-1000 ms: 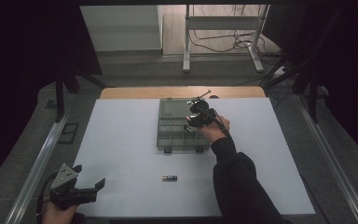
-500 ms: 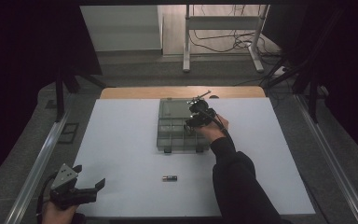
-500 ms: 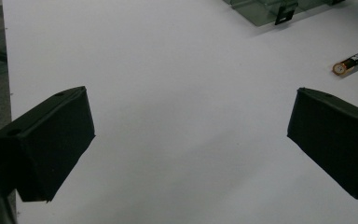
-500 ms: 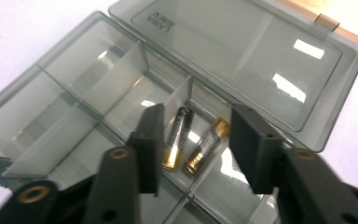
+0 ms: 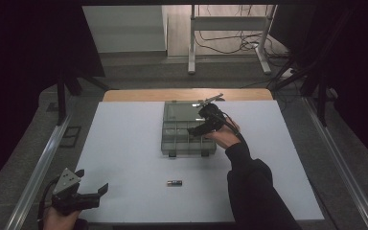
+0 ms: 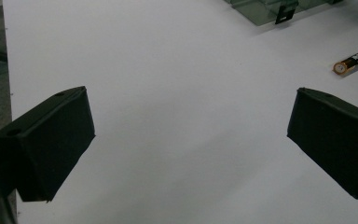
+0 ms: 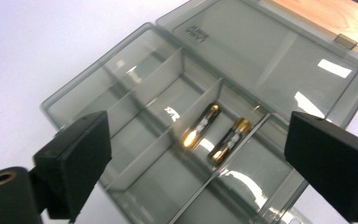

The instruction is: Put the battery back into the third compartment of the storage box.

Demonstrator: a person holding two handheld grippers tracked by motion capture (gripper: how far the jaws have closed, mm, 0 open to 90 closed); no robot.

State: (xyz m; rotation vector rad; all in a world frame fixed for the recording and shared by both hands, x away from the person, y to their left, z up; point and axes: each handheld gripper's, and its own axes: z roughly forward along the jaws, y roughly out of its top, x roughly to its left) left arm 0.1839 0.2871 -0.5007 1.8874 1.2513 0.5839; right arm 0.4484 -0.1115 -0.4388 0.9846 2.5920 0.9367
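The right gripper (image 5: pixel 199 128) hangs over the box (image 5: pixel 189 142), a smoky clear organiser with its lid (image 5: pixel 184 111) folded back flat toward the far side of the white table (image 5: pixel 124 143). Its jaws have just been opening and stand wide apart with nothing between them. In the right gripper view (image 7: pixel 198 140) two batteries (image 7: pixel 214 133) lie side by side in one compartment of the box (image 7: pixel 135 116), below the gap between the jaws. They sit close together, roughly parallel, with gold ends catching the light. Whether they touch each other I cannot tell. The other compartments seen in that view hold nothing. The lid (image 7: pixel 270 60) lies open beyond them, next to a strip of bare wood at the table's far edge.

A third battery (image 5: pixel 174 182) lies alone on the table, near side of the box and well apart from it. In the left gripper view the same battery (image 6: pixel 353 61) lies on its side to the far right, just near of the box's front latch (image 6: pixel 286 11).

The left gripper (image 5: pixel 96 194) sits at the near left corner of the table, held low in the person's hand (image 5: pixel 60 220). Its jaws are wide apart and hold nothing, and in the left gripper view (image 6: pixel 191 140) only bare table surface lies between them. It is well apart from the lone battery and the box.
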